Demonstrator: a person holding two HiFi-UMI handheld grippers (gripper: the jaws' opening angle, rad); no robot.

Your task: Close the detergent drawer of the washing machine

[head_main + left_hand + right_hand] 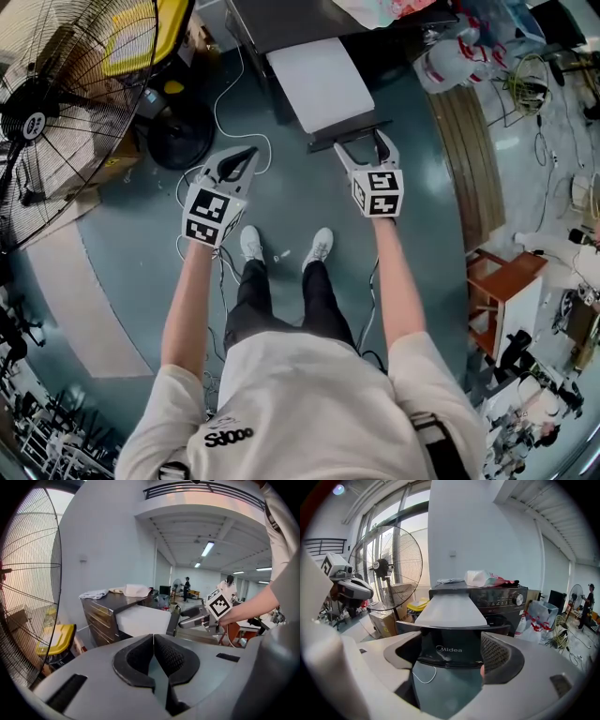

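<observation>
Item 1. Your right gripper point(359, 141): held out ahead of you at the front of the washing machine point(281, 19). In the right gripper view its jaws stand wide apart, with the dark front panel point(449, 651) of the detergent drawer point(450, 611) lying crosswise in the gap. The right pad point(494, 653) sits beside the panel's right end; contact cannot be made out, and nothing is clamped.

Item 2. Your left gripper point(251, 150): held out to the left of the drawer, well apart from it, over bare floor. In the left gripper view its jaws are pressed together, tip against tip, with nothing between them.

Item 3. Detergent drawer, task item: pulled far out of the machine's upper left front, its pale top facing up and its dark panel towards you. From the head view it projects down the picture from the machine to your right gripper.

Item 4. Washing machine: dark cabinet with a control dial point(517, 599) at upper right and a crumpled cloth point(485, 578) on its top.

Item 5. Pedestal fan point(37, 122): stands to your left, near the left gripper.

Item 6. White cable point(225, 103): trails over the floor between fan base and machine.

Item 7. Your white shoes point(251, 242): planted on the floor below both grippers
</observation>
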